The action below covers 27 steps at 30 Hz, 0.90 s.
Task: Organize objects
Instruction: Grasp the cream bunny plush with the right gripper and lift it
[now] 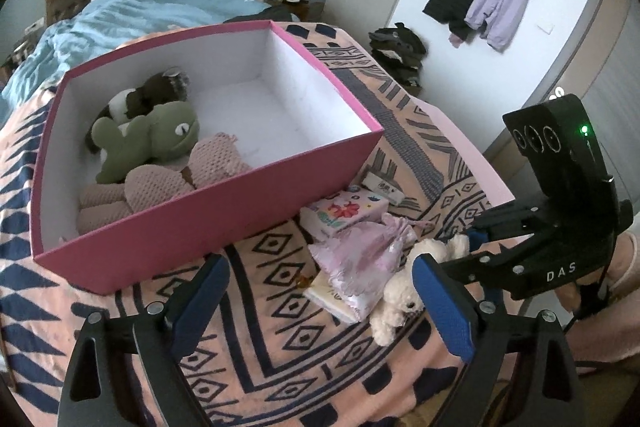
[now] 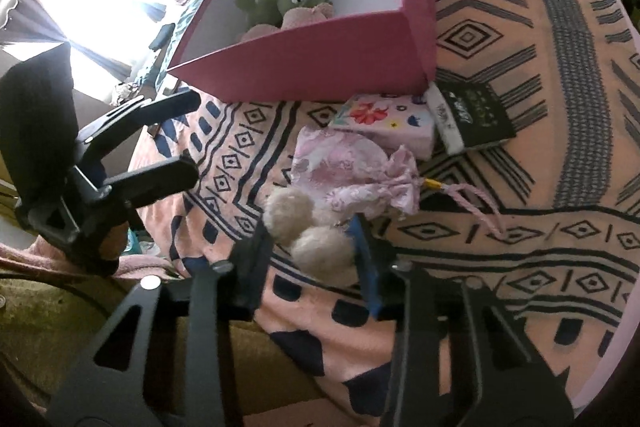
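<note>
Your right gripper [image 2: 310,251] sits at the lower centre of its own view, jaws drawn in around the cream plush dog [image 2: 306,233], the pads pressing its fluffy body on both sides. In the left wrist view that same dog [image 1: 404,291] lies at the lower right, on the patterned blanket [image 1: 280,327], with the right gripper's fingers [image 1: 476,239] reaching in from the right edge.

Your left gripper [image 1: 320,303] hangs at the bottom of its view with jaws spread wide and nothing between them (only blanket shows in the gap).

The pink box [image 1: 224,211] fills the left and centre of the left wrist view, open at the top. Inside it, toward the left wall, lie a green plush frog [image 1: 160,135], a brown plush toy [image 1: 156,91] behind it and a pink knitted toy [image 1: 168,183] in front.

Just right of the box, on the blanket, sit a flowered tissue pack [image 1: 348,211], a pink drawstring pouch [image 1: 360,251] touching the dog, and a dark packet [image 2: 476,115] near the box corner.
</note>
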Each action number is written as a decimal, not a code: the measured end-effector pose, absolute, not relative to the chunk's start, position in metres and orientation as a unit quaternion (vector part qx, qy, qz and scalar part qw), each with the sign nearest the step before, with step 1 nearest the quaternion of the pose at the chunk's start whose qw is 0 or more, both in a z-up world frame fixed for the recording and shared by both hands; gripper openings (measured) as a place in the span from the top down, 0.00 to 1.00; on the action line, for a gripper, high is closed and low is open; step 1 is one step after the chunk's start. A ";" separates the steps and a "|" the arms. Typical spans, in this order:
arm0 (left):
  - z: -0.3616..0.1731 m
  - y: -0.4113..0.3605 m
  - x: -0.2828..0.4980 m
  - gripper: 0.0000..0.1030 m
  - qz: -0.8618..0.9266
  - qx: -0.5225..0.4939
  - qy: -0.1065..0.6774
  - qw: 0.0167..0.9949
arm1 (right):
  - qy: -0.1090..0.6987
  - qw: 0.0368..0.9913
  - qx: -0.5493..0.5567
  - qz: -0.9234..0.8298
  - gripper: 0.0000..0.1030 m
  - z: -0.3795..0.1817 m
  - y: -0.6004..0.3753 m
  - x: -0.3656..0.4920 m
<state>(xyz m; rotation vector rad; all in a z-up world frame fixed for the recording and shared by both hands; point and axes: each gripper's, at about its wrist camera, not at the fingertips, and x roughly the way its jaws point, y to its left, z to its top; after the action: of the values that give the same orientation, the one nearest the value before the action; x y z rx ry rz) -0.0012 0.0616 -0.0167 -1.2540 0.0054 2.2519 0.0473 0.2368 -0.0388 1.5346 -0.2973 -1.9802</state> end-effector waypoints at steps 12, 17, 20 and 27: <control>-0.017 0.052 0.005 0.08 0.840 -0.467 -0.004 0.277 | -0.133 0.340 0.564 -0.741 0.77 -0.022 0.225 0.038; -0.016 0.050 0.007 0.08 0.831 -0.470 -0.017 0.298 | -0.154 0.352 0.551 -0.741 0.77 -0.013 0.215 0.029; -0.020 0.054 0.008 0.08 0.822 -0.474 -0.018 0.314 | -0.166 0.355 0.543 -0.742 0.77 -0.010 0.210 0.020; -0.049 0.066 -0.004 0.23 0.787 -0.513 -0.038 0.341 | -0.196 0.343 0.536 -0.746 0.77 -0.015 0.206 -0.003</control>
<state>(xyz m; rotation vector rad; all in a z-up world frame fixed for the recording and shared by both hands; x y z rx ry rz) -0.0041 0.0661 -0.0490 -1.3340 -0.0995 2.0472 -0.0030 0.2065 -0.0154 1.3930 -0.5092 -1.9401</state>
